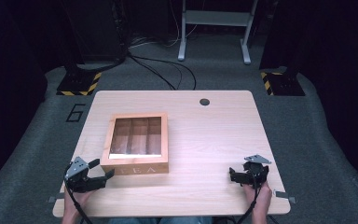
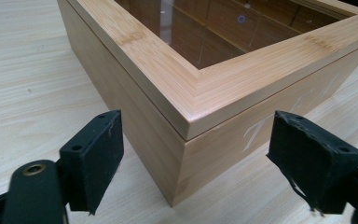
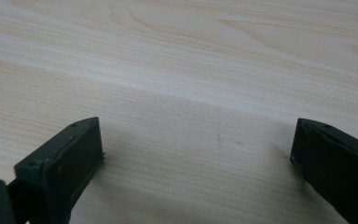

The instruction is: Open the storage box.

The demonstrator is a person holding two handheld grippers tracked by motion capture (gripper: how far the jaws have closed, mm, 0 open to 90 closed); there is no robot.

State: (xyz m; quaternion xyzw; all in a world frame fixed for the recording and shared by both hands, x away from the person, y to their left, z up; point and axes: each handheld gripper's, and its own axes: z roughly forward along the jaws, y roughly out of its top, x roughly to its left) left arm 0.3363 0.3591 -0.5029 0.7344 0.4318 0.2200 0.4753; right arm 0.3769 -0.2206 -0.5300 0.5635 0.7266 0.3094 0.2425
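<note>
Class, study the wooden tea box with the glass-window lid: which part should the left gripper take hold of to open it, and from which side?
Probably the lid's overhanging front edge on the tea box, from the person's side. The lid juts past the wall near the corner, giving a lip. The left gripper already faces that corner, jaws open and apart from it.

Table (image 1: 214, 140) evenly lit from above — surroundings dark, high view soft.

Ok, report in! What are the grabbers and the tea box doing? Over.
Left gripper open, jaws either side of the tea box near corner, not touching. Right gripper open over bare table. Box lid shut. Nothing in the way.
</note>
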